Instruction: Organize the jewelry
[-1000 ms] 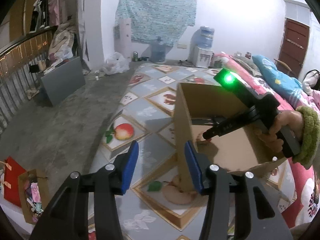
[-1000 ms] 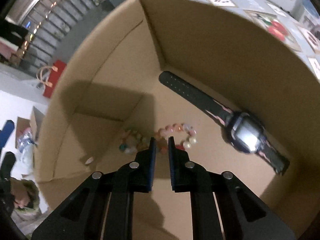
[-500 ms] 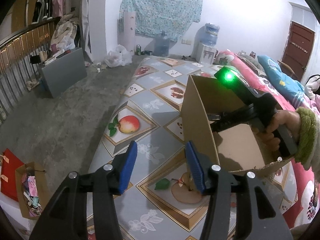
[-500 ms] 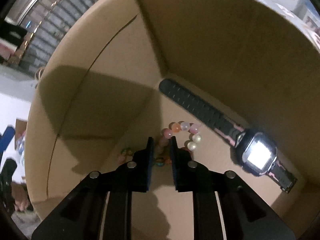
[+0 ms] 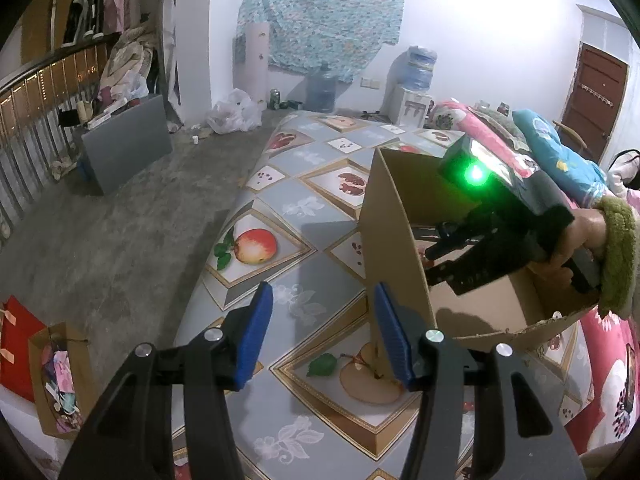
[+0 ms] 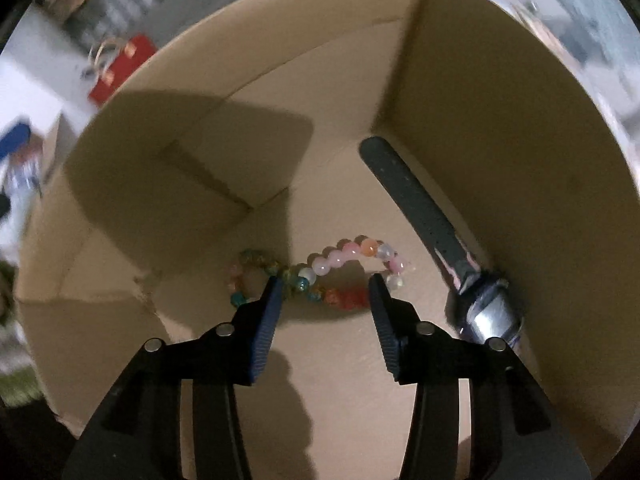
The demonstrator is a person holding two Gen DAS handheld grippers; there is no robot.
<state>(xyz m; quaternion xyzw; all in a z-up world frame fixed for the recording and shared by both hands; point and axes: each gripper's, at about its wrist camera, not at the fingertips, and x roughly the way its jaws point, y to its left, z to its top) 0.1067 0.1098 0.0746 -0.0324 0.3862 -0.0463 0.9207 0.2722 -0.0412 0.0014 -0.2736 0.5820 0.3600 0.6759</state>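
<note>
My right gripper (image 6: 326, 280) points straight down into an open cardboard box (image 6: 480, 120). Its jaws are opening, and the pads touch nothing. Below and between the fingertips, a bracelet of pink, white and red beads (image 6: 348, 252) lies on the box floor. A smaller bracelet of teal and yellow beads (image 6: 248, 276) lies just left of it. A dark-strapped wristwatch (image 6: 488, 312) rests along the right wall. In the left wrist view, my left gripper (image 5: 323, 292) hangs open and empty over the mat beside the box (image 5: 392, 232). A hand (image 5: 576, 236) holds the right gripper (image 5: 434, 264) inside the box.
The box stands on a fruit-patterned mat (image 5: 280, 208). Pink floral bedding (image 5: 600, 380) lies to its right. A brown paper bag (image 5: 56, 380) and a red bag (image 5: 16, 356) sit on the concrete floor at lower left. A grey board (image 5: 128, 140) leans farther back.
The right jaws have spread from nearly shut to well apart. The right gripper has rolled, so the watch now sits at the right edge of its view. The left gripper has hardly moved.
</note>
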